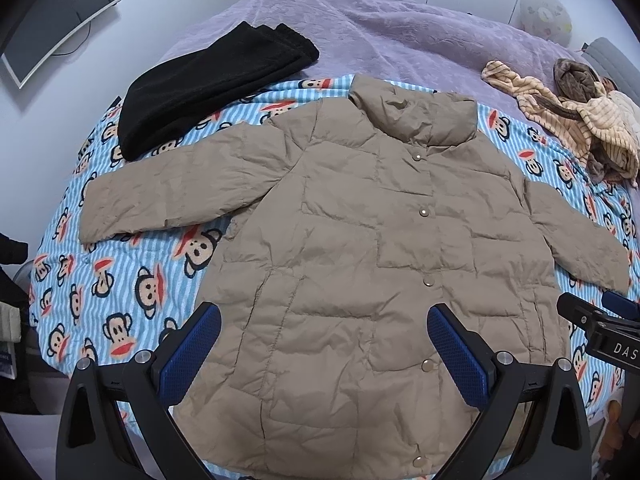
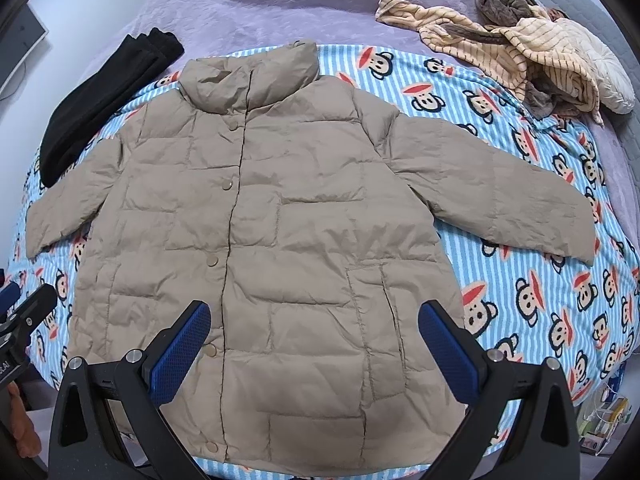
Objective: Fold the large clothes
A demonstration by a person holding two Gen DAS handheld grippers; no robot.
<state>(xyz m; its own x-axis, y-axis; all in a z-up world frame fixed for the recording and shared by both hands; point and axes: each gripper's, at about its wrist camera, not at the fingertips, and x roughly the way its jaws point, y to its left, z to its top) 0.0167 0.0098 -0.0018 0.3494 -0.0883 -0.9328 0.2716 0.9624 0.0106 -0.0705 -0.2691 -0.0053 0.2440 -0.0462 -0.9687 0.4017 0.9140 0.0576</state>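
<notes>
A tan quilted puffer jacket lies flat and face up on a blue striped monkey-print blanket, snapped shut, collar at the far end, both sleeves spread out. It also shows in the right wrist view. My left gripper is open and empty, hovering above the jacket's lower hem. My right gripper is open and empty above the hem's right half. The right gripper's tip shows at the left wrist view's right edge; the left gripper's tip shows at the right wrist view's left edge.
A folded black garment lies on the blanket at the far left. A heap of striped beige and brown clothes lies at the far right on the purple bedspread. A monitor stands beyond the bed's left side.
</notes>
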